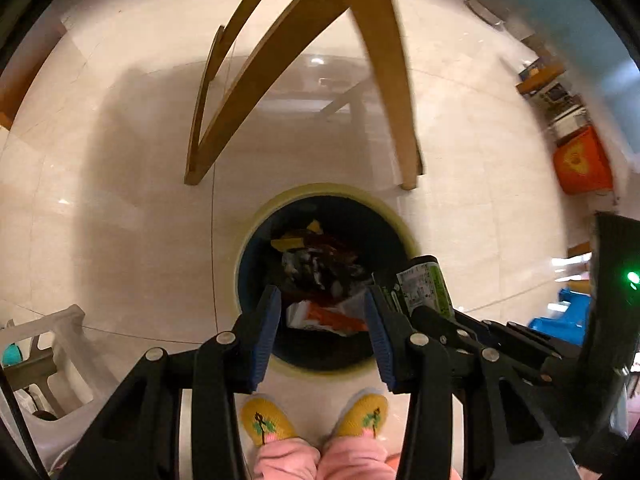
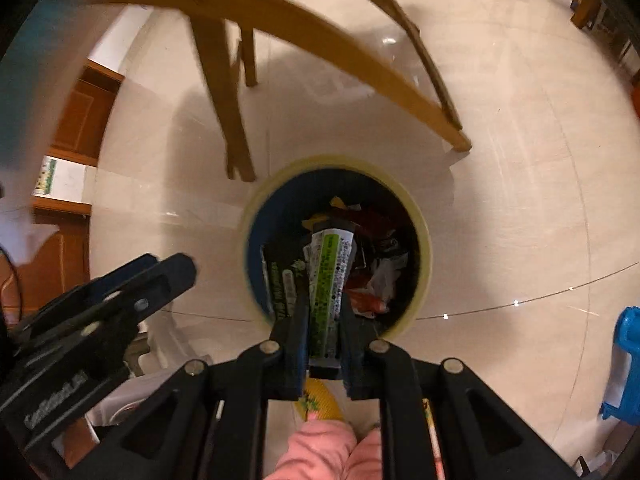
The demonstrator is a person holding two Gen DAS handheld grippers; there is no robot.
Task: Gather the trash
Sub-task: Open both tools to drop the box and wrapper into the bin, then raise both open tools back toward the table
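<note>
A round bin (image 1: pixel 332 191) with a pale yellow rim and a dark blue inside stands on the floor, holding several crumpled wrappers (image 1: pixel 320 268). My left gripper (image 1: pixel 322 296) hangs over its near side, open, with nothing between its blue pads (image 1: pixel 266 328). My right gripper (image 2: pixel 324 300) points down into the bin (image 2: pixel 340 160) and is shut on a long green and black packet (image 2: pixel 330 268), which sticks out past the fingertips over the trash. The same packet (image 1: pixel 426 284) shows at the right of the left wrist view.
Wooden chair legs (image 1: pixel 384 80) (image 2: pixel 224 100) stand just beyond the bin. The person's feet in yellow slippers (image 1: pixel 264 420) are right before it. A white plastic stool (image 1: pixel 64 344) is at the left, an orange box (image 1: pixel 582 164) and a blue object (image 2: pixel 628 360) at the right.
</note>
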